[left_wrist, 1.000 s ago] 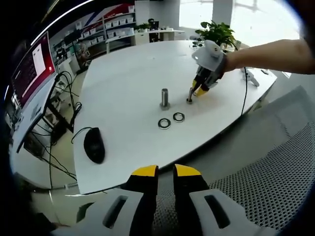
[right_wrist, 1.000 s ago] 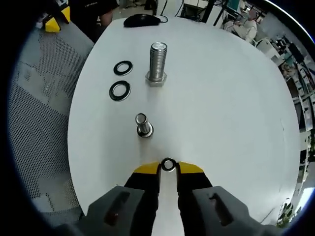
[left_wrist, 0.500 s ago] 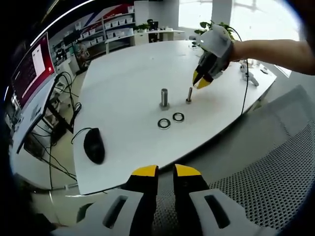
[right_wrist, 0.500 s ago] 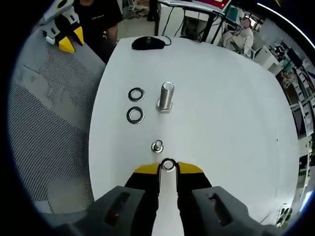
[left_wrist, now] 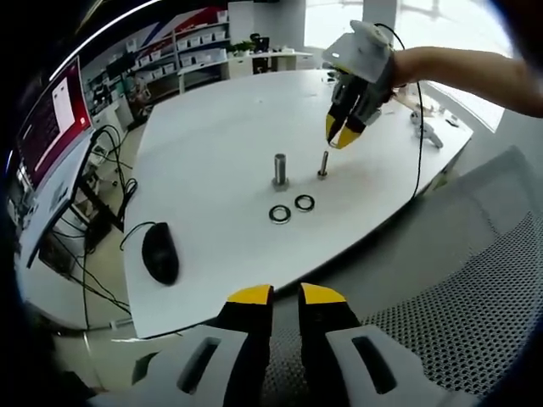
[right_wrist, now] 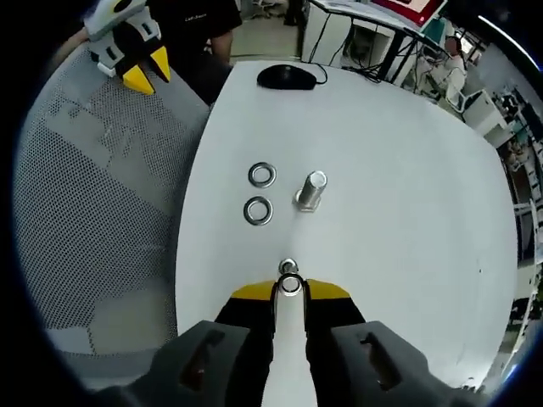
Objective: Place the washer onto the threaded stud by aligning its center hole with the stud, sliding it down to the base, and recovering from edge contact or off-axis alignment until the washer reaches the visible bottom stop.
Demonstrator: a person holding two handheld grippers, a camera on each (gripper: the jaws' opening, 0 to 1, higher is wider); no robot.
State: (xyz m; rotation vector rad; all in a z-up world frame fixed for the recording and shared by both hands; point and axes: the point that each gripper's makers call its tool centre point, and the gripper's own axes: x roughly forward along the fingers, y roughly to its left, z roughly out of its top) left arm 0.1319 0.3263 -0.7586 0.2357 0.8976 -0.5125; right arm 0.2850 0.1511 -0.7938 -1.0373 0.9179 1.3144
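Right now your right gripper (right_wrist: pixel 290 287) pinches the washer (right_wrist: pixel 290 286) at its jaw tips, above the thin stud (right_wrist: pixel 288 267) near the white table (right_wrist: pixel 399 212) edge. Beyond stand a thick bolt (right_wrist: pixel 311 191) and two loose washers (right_wrist: pixel 260 192); bare tabletop spreads past them. Your left gripper (left_wrist: pixel 286 297) hangs off the table over a mesh chair (left_wrist: pixel 475 280), jaws almost together, empty.
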